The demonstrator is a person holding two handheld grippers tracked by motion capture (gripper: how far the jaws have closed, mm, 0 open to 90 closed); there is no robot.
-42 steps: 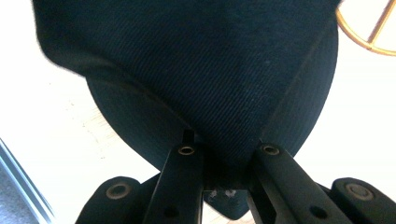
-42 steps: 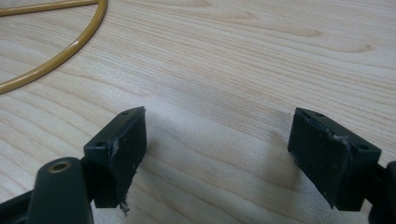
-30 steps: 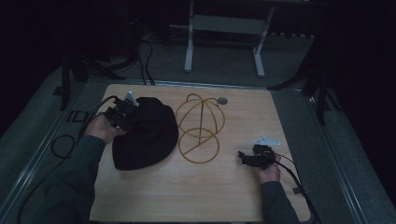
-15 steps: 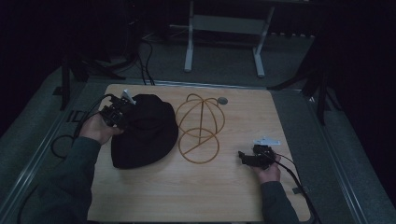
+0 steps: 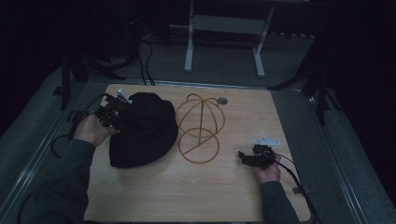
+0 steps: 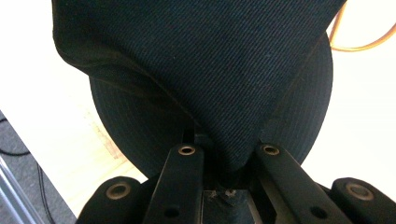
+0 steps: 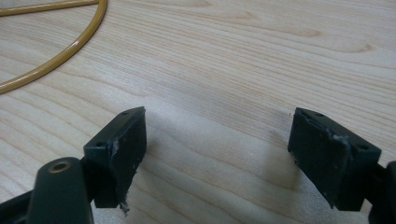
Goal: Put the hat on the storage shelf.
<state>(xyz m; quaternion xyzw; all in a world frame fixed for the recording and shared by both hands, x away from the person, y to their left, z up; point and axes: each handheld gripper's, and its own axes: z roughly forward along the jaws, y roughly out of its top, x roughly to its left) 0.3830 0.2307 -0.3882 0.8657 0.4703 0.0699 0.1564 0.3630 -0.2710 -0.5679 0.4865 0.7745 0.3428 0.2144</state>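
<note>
Slightly raised, the left hand-held gripper (image 5: 116,114) clamped the black fabric hat's (image 5: 144,128) brim; lifting it evenly over the golden wire stand (image 5: 201,126) seemed wise, while the right hand-held gripper (image 7: 217,154) rested open.

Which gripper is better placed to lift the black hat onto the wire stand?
Left. The left gripper is already shut on the black hat's brim beside the wire hat stand; the right gripper rests open on the table.
</note>
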